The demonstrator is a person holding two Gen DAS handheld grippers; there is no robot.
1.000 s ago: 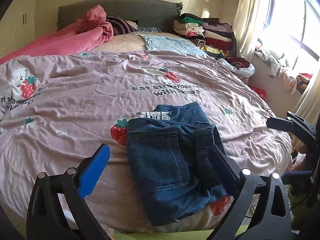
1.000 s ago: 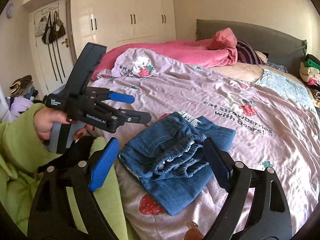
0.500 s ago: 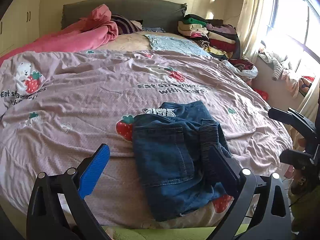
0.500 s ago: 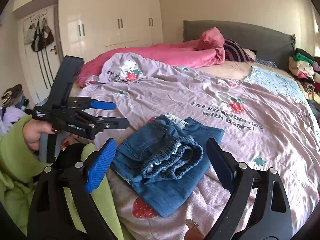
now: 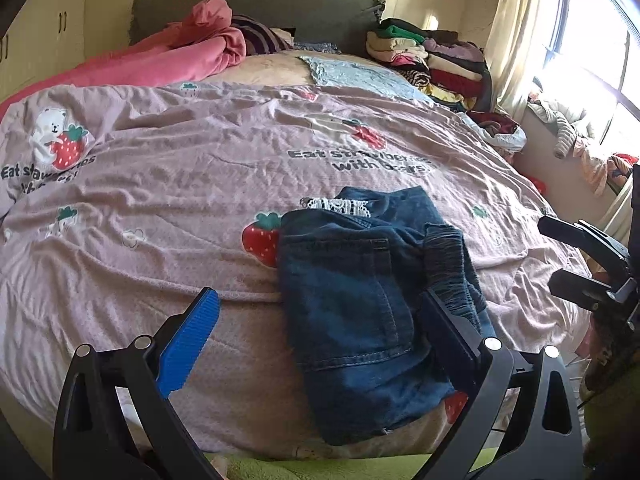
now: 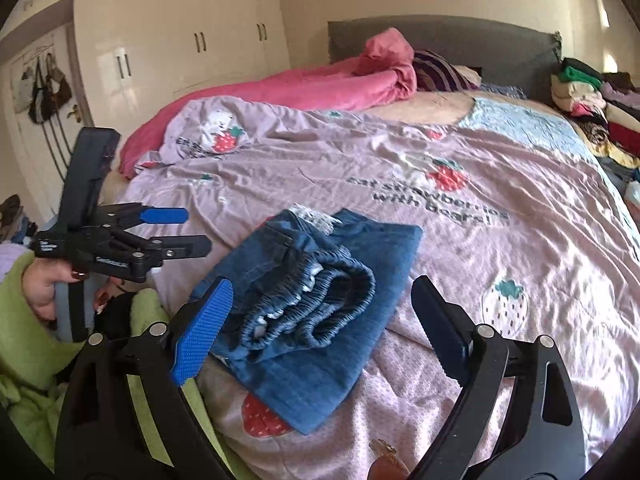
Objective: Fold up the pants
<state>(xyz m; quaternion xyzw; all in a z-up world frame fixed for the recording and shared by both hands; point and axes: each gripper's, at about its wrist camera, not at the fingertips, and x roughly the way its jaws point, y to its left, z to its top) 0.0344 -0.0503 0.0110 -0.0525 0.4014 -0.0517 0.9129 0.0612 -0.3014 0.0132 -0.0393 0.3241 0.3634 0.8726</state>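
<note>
1. The blue pants (image 5: 360,300) lie folded in a small bundle on the pink bedspread (image 5: 160,184). In the left wrist view they sit in the lower middle of the frame, near the front edge of the bed.
2. In the right wrist view the pants (image 6: 316,300) are in the middle of the frame. The stretchy waistband is on top, bunched up in a roll.
3. The left gripper (image 5: 320,340) is at the bottom of its own view. Its two fingers are spread wide apart. It holds nothing. The pants show between the fingers, but the fingers do not pinch them.
4. The right gripper (image 6: 320,340) is at the bottom of its own view. Its fingers are spread wide too, and it holds nothing.
5. The left gripper also shows at the left side of the right wrist view (image 6: 180,232), with a hand around its handle.
6. A pink blanket (image 5: 168,60) is heaped at the upper left of the left wrist view. A pile of clothes (image 5: 432,60) sits at the upper right.
</note>
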